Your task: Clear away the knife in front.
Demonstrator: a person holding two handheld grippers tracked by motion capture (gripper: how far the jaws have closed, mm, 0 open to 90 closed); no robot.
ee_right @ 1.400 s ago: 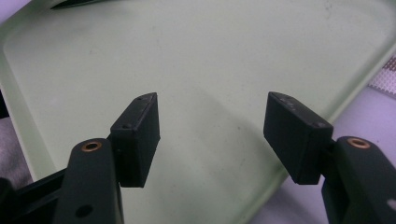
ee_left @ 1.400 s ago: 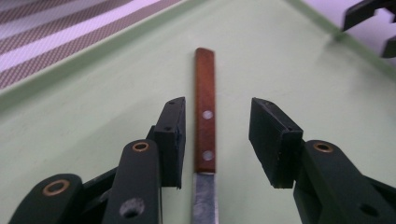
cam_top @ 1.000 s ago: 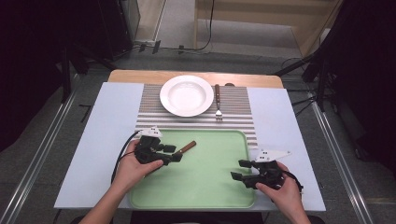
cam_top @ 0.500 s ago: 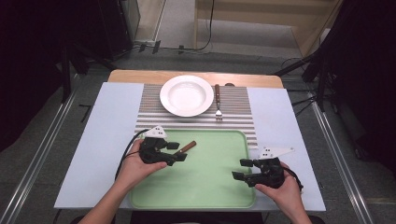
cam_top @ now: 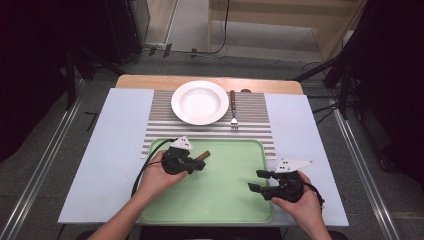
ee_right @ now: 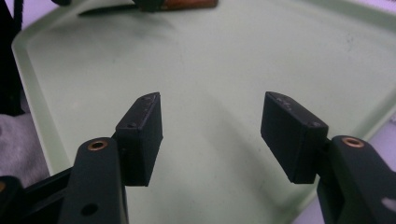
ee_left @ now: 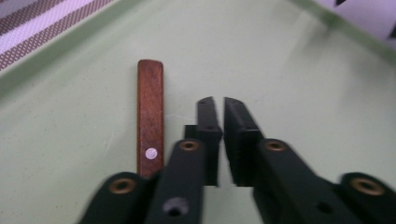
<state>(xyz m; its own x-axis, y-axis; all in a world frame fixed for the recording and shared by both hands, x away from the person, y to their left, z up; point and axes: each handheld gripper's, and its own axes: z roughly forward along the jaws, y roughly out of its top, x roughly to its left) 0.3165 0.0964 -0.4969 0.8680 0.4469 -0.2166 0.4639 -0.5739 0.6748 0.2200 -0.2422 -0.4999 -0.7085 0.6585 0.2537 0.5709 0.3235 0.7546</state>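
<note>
A brown wooden handle with a metal rivet lies on the green tray near its far left corner; the rest of that utensil is hidden under my left gripper. My left gripper has just been closing. Its jaws now stand almost together beside the handle, to its right in the left gripper view, with nothing between them. From above, the left gripper sits just in front of the handle. My right gripper hovers open over the tray's near right part, empty, its jaws having just closed a little.
A white plate and a wooden-handled fork rest on a striped placemat beyond the tray. The tray's raised rim runs close to the right gripper. Pale table surface lies at both sides.
My left hand has shifted a little to the right over the tray and its jaws have shut. The wooden handle lies where it was. The right hand has stayed put.
</note>
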